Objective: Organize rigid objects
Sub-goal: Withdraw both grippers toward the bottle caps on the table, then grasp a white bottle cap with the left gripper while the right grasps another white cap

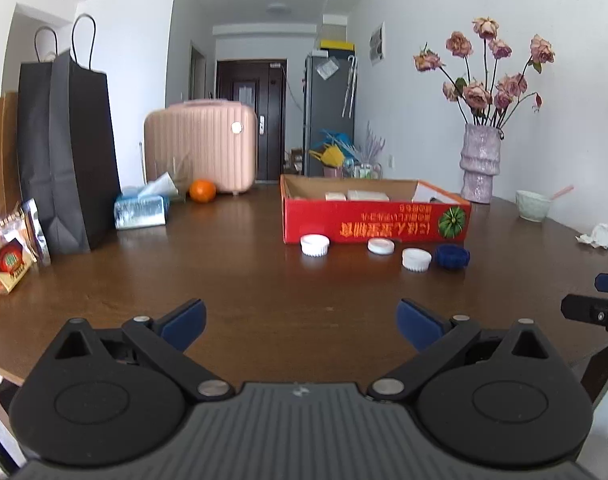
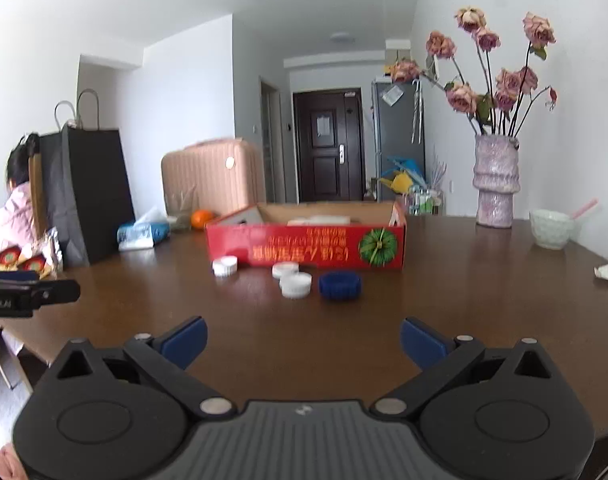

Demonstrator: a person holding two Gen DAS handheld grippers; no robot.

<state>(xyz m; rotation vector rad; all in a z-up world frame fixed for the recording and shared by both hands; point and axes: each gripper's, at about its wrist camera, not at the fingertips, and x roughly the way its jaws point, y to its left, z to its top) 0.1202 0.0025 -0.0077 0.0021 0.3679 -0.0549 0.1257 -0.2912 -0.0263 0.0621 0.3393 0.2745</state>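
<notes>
Three white caps (image 1: 315, 245) (image 1: 381, 246) (image 1: 416, 259) and one dark blue cap (image 1: 452, 257) lie on the brown table just in front of a red cardboard box (image 1: 368, 224). The right wrist view shows the same box (image 2: 304, 246), white caps (image 2: 225, 266) (image 2: 285, 269) (image 2: 295, 284) and blue cap (image 2: 339, 285). My left gripper (image 1: 302, 322) is open and empty, well short of the caps. My right gripper (image 2: 304, 340) is open and empty, also short of them. The box holds a few pale blocks (image 1: 366, 195).
Black paper bags (image 1: 70, 152), a tissue pack (image 1: 141, 210), an orange (image 1: 202, 191) and snack packets (image 1: 12, 256) stand on the left. A vase of dried roses (image 1: 479, 164), a bowl (image 1: 533, 205) and crumpled tissue (image 1: 596, 236) are on the right. A pink suitcase (image 1: 202, 144) stands behind.
</notes>
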